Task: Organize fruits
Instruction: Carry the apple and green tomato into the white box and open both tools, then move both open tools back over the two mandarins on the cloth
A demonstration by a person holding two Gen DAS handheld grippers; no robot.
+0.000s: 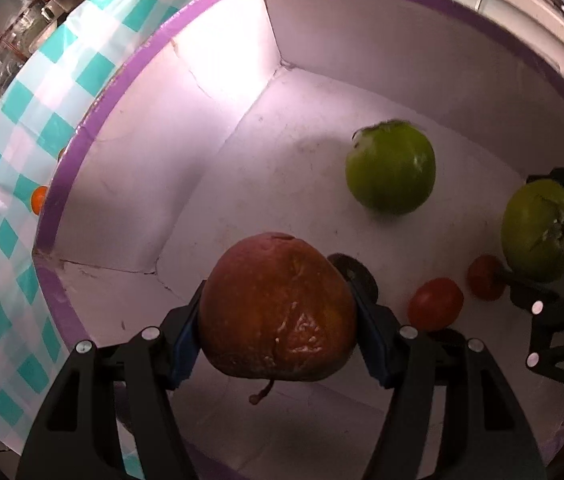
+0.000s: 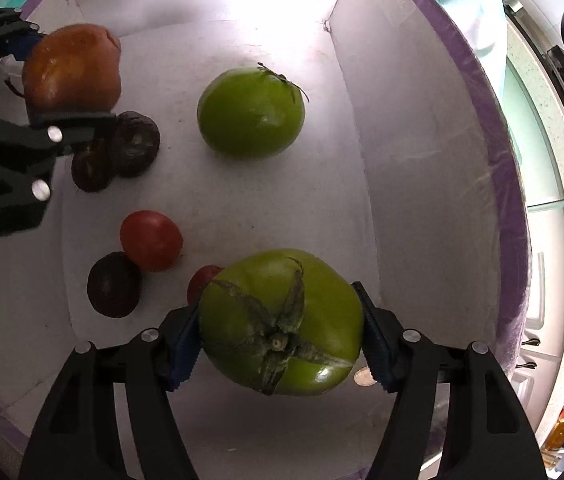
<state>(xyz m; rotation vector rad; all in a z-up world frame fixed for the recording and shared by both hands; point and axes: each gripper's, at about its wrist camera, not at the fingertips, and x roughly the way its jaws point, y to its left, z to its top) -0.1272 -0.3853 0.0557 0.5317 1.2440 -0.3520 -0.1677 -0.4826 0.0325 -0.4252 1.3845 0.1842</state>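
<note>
Left wrist view: white box [image 1: 422, 60] with purple rim, taken as landmark, is set on a teal checked cloth [image 1: 5, 240]. It is judged to be the collection bin, since fruit is already gathered on its floor.

Left gripper [image 1: 277, 320] is clenched on a brown-red pear-like fruit [image 1: 277, 308], held above the box floor near the box's left wall, stem toward the camera. Both blue pads are pressed on its flanks, so a drop into the box is judged to be pending.

Right gripper [image 2: 282, 328] is clenched on a green tomato [image 2: 282, 320], calyx facing the camera, held over the box floor towards the right wall. Both fruits are gripped across the widest part, presumably to avoid slipping.

Loose in the box, largest first: a second green tomato [image 2: 249, 114] near the middle of the floor; three dark plums, two touching just under the left gripper [image 2: 133, 142] [image 2: 91, 166], one nearer the box's near wall [image 2: 113, 284]; a red cherry tomato [image 2: 151, 240] touching that plum; another red one [image 2: 201, 284] partly hidden behind the held tomato.

Obstructions: the plums sit directly below the pear-like fruit, the small red tomato below the green one. Landing on them is judged likely unless releases are offset. Free floor is seen by the left and far walls.

A small orange fruit [image 1: 39, 199] is left on the cloth outside the box's left wall.
</note>
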